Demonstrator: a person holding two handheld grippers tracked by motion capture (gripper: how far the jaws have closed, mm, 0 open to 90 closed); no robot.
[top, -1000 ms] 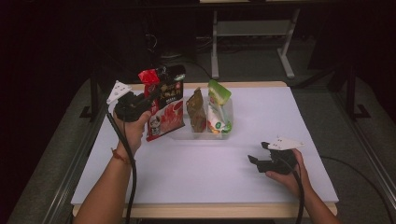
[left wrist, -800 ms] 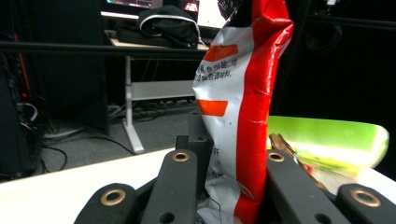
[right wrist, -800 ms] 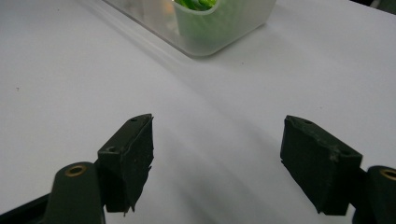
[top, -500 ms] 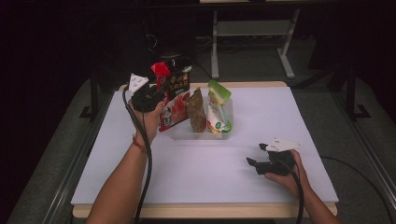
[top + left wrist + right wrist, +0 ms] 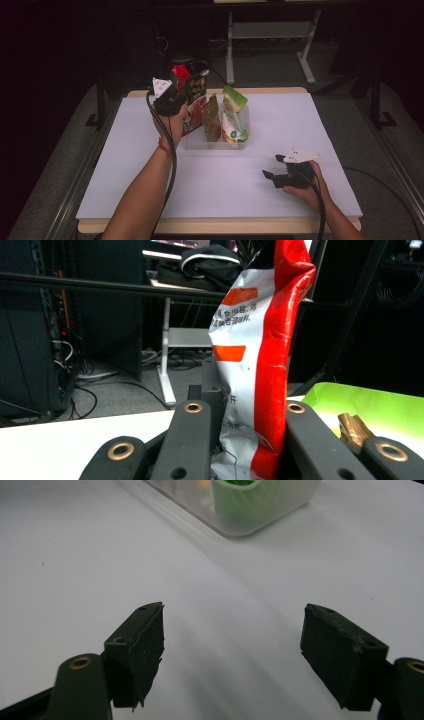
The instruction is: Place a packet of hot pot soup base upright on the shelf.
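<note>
Above the clear tray (image 5: 197, 144), the left claw (image 5: 250, 440) clamps a red snack bag (image 5: 260, 355); right claw (image 5: 232, 655) rests wide open, empty, on the table (image 5: 125, 170).

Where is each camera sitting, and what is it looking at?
High view: above the person's side, looking forward and down at the white table; both forearms, left gripper and right gripper show.
Left gripper view: on the left gripper, looking along its jaws clamped on the red snack bag.
Right gripper view: on the right gripper, looking along its open jaws across the table to the clear tray.
Shared: the red bag appears in the high and left gripper views.
</note>
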